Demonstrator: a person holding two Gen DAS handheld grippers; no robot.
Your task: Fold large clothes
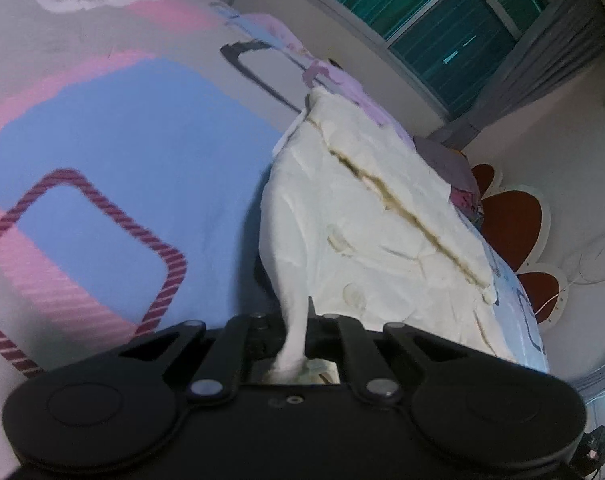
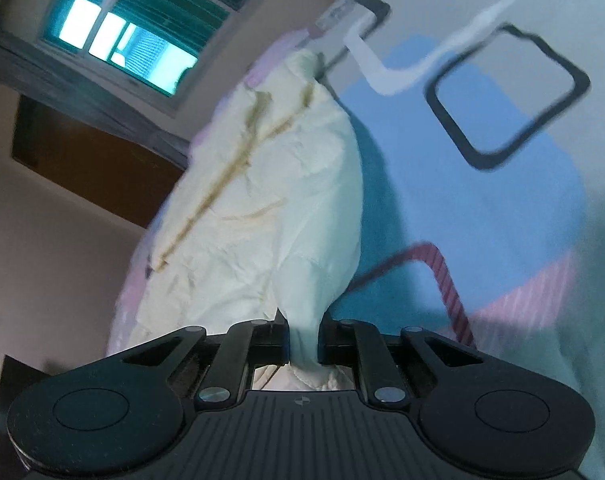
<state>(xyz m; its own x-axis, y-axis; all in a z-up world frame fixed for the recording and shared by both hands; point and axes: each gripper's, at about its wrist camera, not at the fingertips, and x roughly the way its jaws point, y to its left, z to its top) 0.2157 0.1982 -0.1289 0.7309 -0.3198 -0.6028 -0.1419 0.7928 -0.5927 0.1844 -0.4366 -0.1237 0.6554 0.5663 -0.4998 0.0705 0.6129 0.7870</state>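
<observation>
A bed with a bedspread (image 1: 134, 152) of pink, blue and grey squares fills both views, with a window (image 1: 442, 28) at the top. A cream garment (image 1: 382, 224) lies at centre frame. The left gripper (image 1: 292, 336) and right gripper (image 2: 302, 340) each pinch an edge of it. No writing can be read.

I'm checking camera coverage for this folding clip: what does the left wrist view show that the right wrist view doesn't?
Only the left wrist view shows the red petal-shaped headboard and grey curtains. Only the right wrist view shows a brown wooden panel under the window. Both show the cream garment on the patterned bedsheet, a window, and jaws shut on a bunch of the garment: left gripper, right gripper.
</observation>
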